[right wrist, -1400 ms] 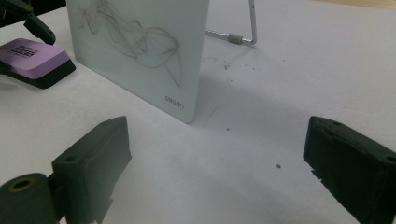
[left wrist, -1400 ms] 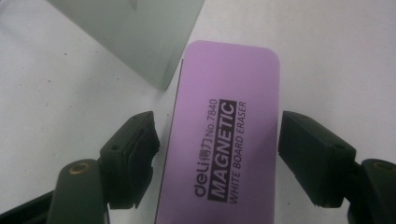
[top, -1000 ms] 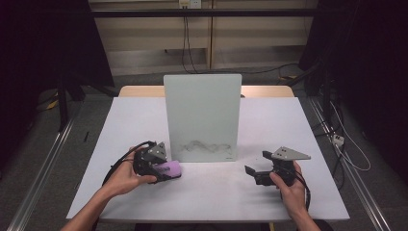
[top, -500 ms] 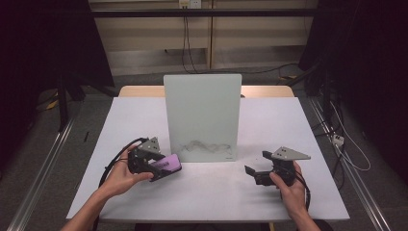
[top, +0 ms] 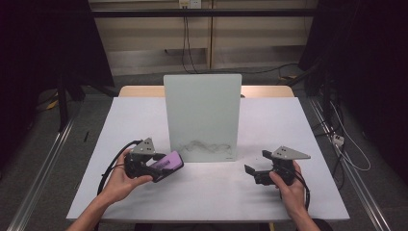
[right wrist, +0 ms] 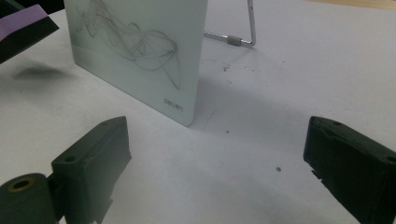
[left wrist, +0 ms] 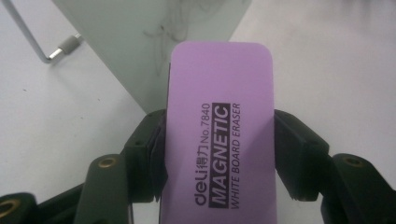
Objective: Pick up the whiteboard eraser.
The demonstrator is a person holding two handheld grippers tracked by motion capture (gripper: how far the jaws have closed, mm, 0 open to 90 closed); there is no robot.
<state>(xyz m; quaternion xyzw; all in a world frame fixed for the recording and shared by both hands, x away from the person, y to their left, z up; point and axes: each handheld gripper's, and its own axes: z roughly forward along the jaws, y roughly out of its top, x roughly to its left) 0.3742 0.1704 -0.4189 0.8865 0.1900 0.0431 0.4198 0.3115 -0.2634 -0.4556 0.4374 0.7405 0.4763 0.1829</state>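
Gripping the purple eraser [left wrist: 219, 135] across its two long edges, my left gripper [top: 159, 166] has both black jaws pressed flat against the eraser's sides, and the eraser's rounded far end projects well past the jaw tips. Directly ahead of that end stands the upright whiteboard [top: 202, 115], with its lower corner just beyond the eraser and grey scribbles [left wrist: 175, 28] marking the face above it. To the left of my left jaw the white table [left wrist: 51, 116] lies bare up to the board's metal stand leg [left wrist: 28, 32]; to the right of the jaws it is open too. My right gripper [top: 257, 168] is released, jaws spread wide with nothing between them, only bare table. Ahead of its left jaw the whiteboard's bottom edge [right wrist: 140, 100] meets the table, well apart from the jaw tips.
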